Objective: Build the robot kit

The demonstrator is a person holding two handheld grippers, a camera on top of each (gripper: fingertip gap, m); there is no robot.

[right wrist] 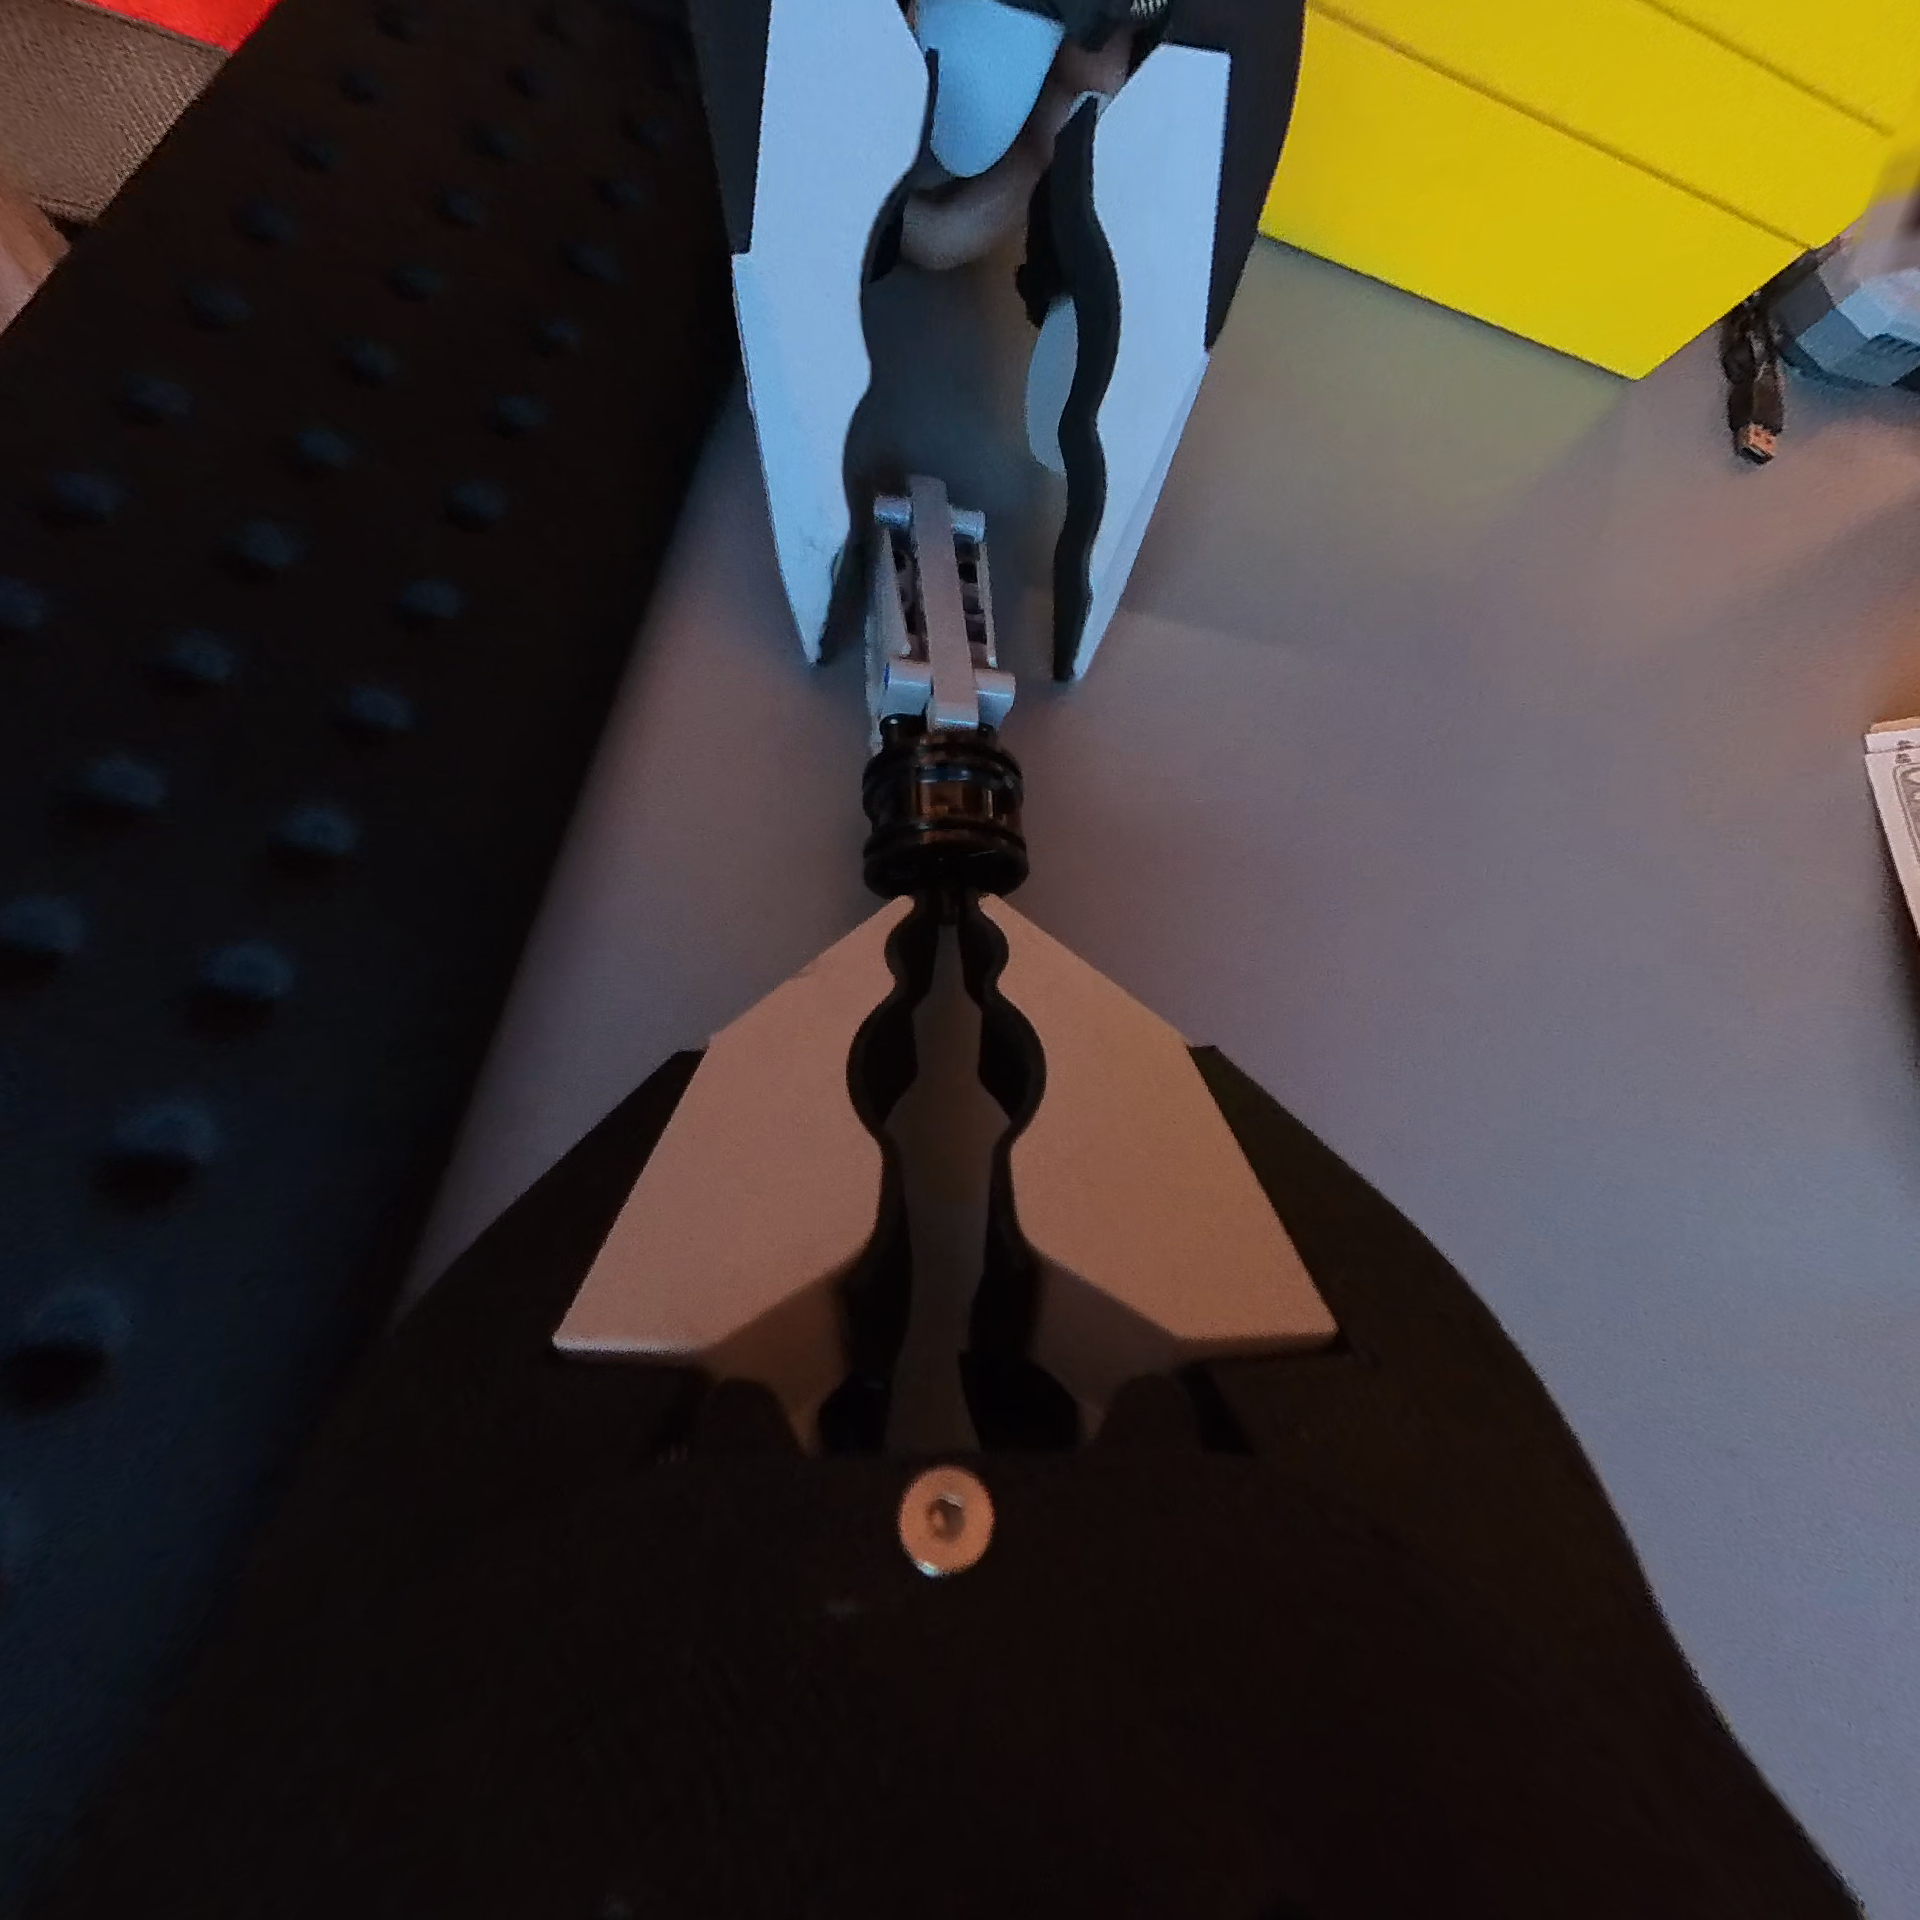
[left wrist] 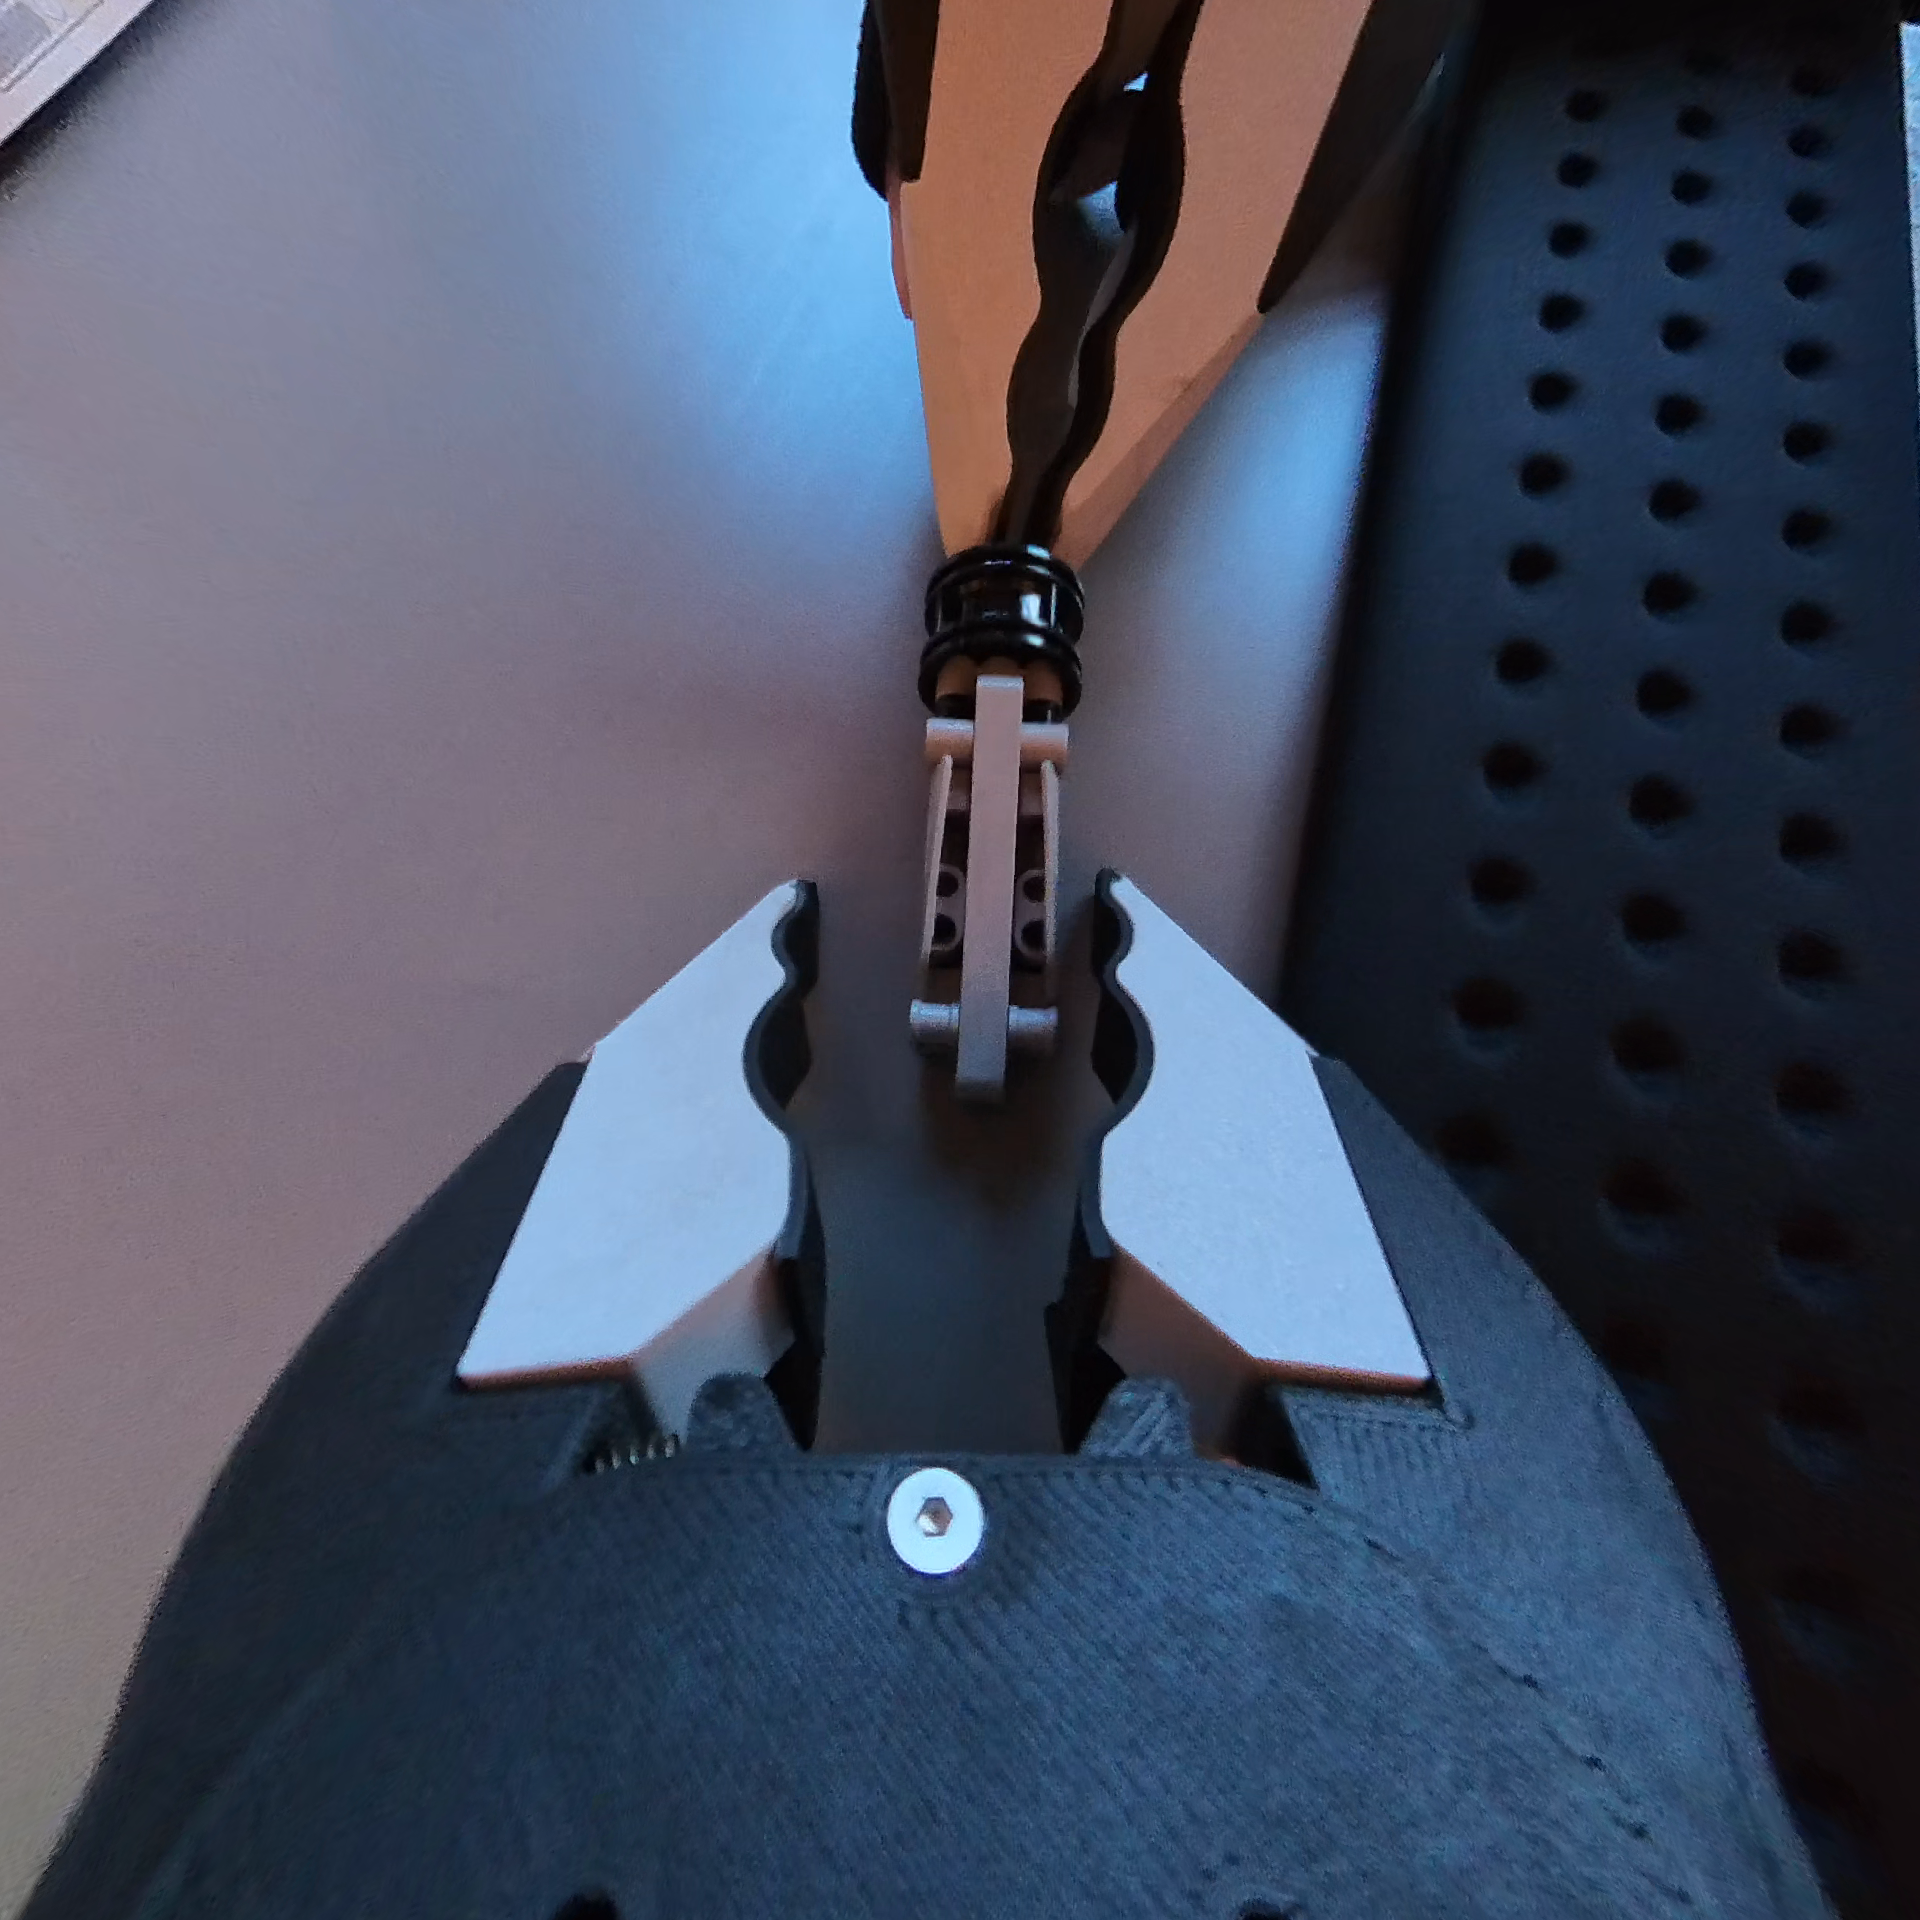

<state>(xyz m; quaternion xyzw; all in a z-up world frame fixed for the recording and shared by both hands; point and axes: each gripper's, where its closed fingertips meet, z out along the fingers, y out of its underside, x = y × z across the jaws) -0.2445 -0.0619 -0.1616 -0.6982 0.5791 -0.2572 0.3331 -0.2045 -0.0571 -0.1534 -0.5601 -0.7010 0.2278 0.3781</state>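
Observation:
A small grey brick assembly with a black ribbed hub at one end is held just above the grey table. My left gripper is open, with one finger on each side of the grey part and a gap to each. My right gripper is shut on a thin stub that sticks out of the black hub. It faces the left gripper end to end, with the grey part pointing away from it. In the left wrist view the right gripper comes in from the top.
A black perforated board lies along one side of the grippers and also shows in the right wrist view. A yellow box stands at the back right, with a cable plug beside it. A paper sheet lies at the right edge. Across from one pair of fingers to the other is roughly 5 cm.

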